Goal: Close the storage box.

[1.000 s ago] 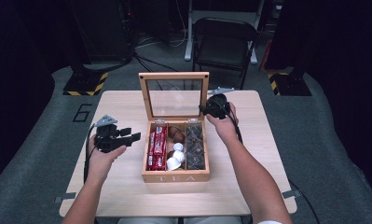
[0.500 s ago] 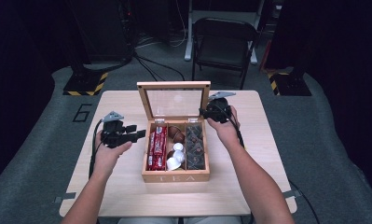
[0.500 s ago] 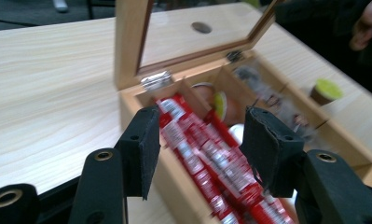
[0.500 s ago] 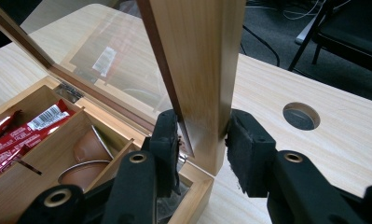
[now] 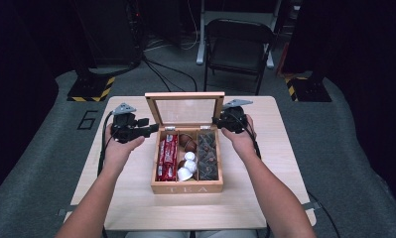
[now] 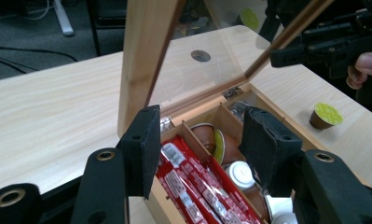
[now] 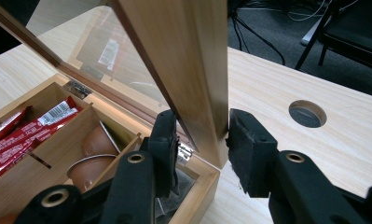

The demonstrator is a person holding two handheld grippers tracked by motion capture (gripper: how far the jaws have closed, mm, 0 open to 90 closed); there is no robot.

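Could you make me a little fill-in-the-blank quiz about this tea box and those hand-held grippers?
1. The wooden tea box has its glass lid standing ____.
2. The right hand-held gripper has its jaws around the lid's ____ edge.
3. The red packets lie in the box's ____ compartment.

Missing words: open; right; left

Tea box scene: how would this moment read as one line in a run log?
tea box: lid upright | right gripper: jaws astride lid's side rail | left gripper: open, beside lid's other edge | compartments: filled
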